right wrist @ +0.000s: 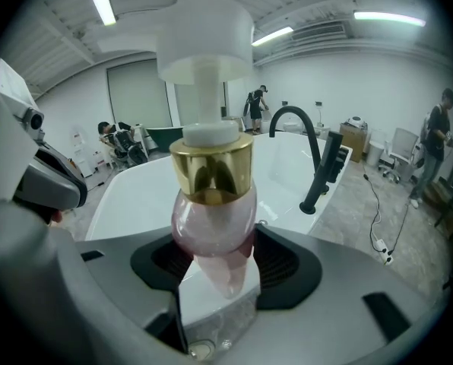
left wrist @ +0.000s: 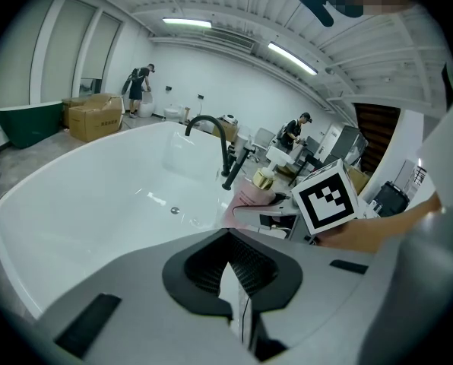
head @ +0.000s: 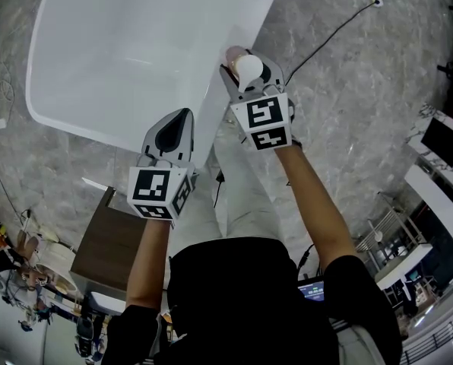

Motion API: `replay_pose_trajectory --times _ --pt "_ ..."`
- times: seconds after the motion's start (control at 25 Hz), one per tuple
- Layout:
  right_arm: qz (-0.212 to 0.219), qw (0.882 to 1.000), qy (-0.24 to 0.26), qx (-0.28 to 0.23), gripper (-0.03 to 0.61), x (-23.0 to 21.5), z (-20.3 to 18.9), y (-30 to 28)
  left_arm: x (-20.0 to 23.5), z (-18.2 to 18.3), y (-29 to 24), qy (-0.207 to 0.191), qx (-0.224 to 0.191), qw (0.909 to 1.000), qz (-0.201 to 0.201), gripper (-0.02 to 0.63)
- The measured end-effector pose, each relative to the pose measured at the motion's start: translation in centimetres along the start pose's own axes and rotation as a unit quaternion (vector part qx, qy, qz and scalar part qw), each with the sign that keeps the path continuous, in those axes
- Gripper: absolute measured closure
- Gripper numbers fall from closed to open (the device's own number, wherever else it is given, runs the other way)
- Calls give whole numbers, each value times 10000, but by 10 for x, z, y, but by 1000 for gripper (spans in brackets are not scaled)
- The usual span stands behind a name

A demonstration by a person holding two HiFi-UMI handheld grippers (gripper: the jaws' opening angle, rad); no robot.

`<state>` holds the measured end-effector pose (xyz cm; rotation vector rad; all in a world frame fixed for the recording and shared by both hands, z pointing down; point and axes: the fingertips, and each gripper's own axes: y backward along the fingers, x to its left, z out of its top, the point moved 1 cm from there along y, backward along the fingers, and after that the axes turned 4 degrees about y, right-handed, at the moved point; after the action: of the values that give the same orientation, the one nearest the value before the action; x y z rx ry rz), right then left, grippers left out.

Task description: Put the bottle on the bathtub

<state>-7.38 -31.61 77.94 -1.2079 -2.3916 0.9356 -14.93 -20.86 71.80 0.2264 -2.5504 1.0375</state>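
**A:** Pink-tinted bottle (right wrist: 211,238), clear wall, gold collar (right wrist: 211,169), white pump head (right wrist: 205,40) on top. Where is it?

**B:** Upright in the right claw (right wrist: 215,280), which is clamped on the lower body, one jaw on each side. In the head view it sits over the right-hand rim of the white bathtub (head: 128,59), the side that carries the black faucet (right wrist: 318,166). I cannot tell whether the base is on the rim or just above it, because the claw hides it.

**A:** Left claw (left wrist: 234,299)?

**B:** Jaws together, nothing between them. It is low at the tub's edge, apart from the bottle.

**A:** How will the bottle handle?

**B:** My judgement:
- The shell looks rigid, smooth and rounded, so it is probably slick against the pads.
- The liquid gives it moderate weight, carried low.
- The tall pump would tip it if the bottle leans.
- The pump head looks like the weak part and could depress or twist, so no hold there.
- The body below the collar is the place to take it, with the shoulder bulging above the pads as a stop.

**A:** Risk at set-down?

**B:** The rim looks glossy and not wide. The base needs to land flat before the jaws part. Otherwise the bottle could slide into the basin or off the outer side.
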Motion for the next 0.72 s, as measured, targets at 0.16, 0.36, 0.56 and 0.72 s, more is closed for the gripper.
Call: replay_pose_trajectory --times 0.16,0.36,0.56,0.72 --pt "80 9998 -92 162 337 3 -2 5 -4 8 5 -63 -29 10000 -45 603" --pt "83 9995 -131 289 334 2 -2 14 -8 19 9 -125 -94 9999 -72 603" --pt "78 9990 -265 349 333 1 -2 40 -16 34 22 -212 -150 9996 -108 603" --pt "-69 9988 -371 326 333 -5 3 64 -22 49 35 -306 -220 9992 -158 603"
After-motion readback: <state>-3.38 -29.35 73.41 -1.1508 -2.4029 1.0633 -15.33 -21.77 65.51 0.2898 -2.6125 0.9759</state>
